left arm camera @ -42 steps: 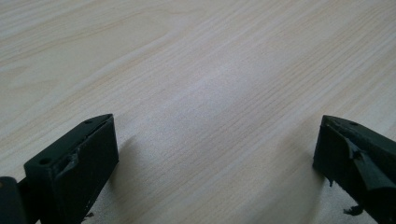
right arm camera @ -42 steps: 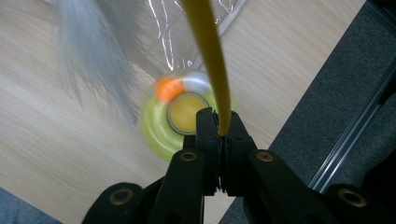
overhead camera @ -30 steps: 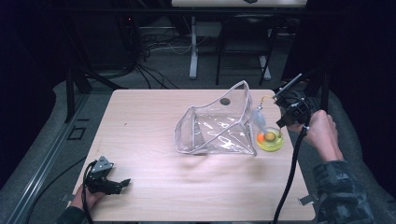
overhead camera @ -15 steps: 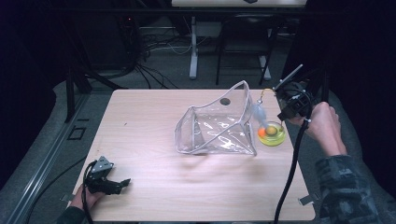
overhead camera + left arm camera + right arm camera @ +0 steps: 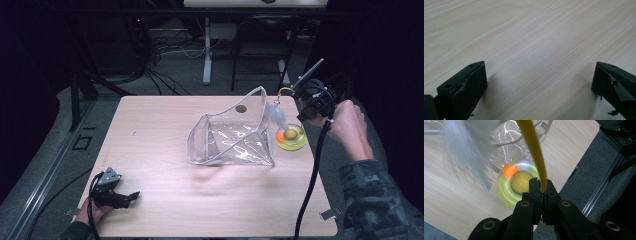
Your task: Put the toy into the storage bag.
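We pinch the yellow wand (image 5: 534, 150) of a feather toy between our right gripper (image 5: 541, 188)'s closed jaws; its round yellow base (image 5: 520, 182) sits just ahead, beside the clear pouch (image 5: 232, 135). Our left gripper (image 5: 539, 82) rests wide apart, holding nothing.

Left gripper (image 5: 131, 196) lies low at the near left table corner, held in the left hand (image 5: 90, 212), jaws spread wide apart. Right gripper (image 5: 303, 99) is raised at the far right edge, right hand (image 5: 350, 125) gripping it, jaws closed together, forearm entering from bottom right.
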